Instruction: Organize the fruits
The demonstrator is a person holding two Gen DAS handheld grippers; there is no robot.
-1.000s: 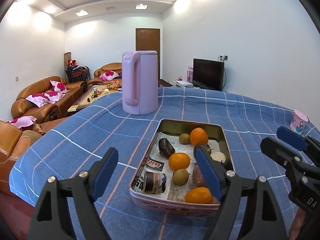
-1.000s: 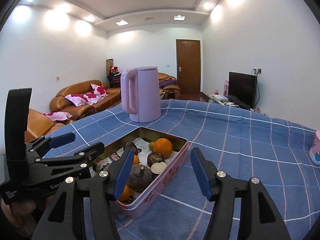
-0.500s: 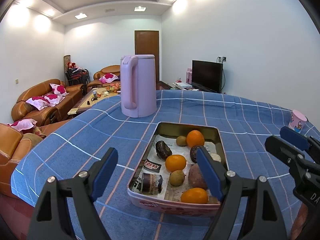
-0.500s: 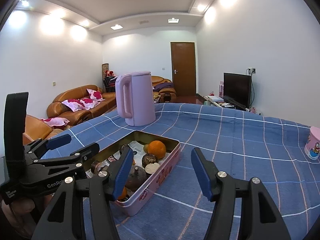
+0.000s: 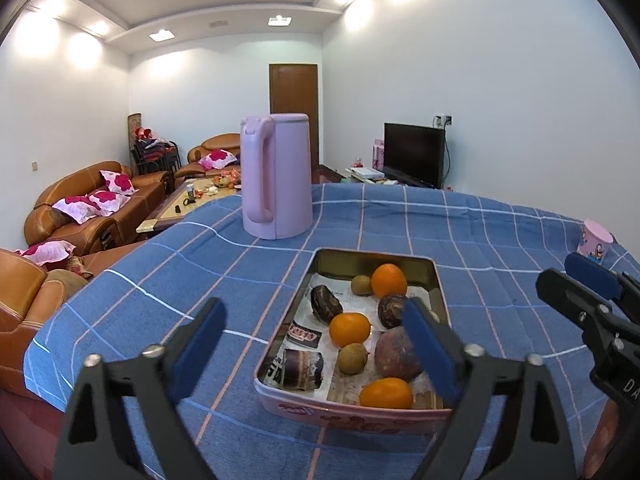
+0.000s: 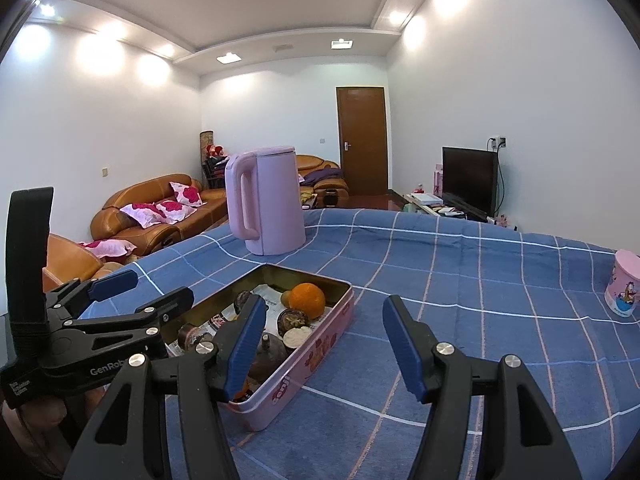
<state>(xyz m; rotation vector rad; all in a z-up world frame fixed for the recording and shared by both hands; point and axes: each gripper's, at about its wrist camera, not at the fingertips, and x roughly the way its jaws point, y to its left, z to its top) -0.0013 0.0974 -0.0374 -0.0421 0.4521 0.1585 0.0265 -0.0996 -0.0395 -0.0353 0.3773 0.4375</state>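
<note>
Both grippers, left gripper (image 5: 316, 344) just widened, right gripper (image 6: 324, 344) half-spread, empty above tin (image 5: 438, 284); risk: crowded fruit, orange (image 5: 349, 329) nudged against rim.

Both grippers were built as black frames with silver screws; blue pads were fitted on the fingers (image 5: 428, 350), and white lettering was printed.
</note>
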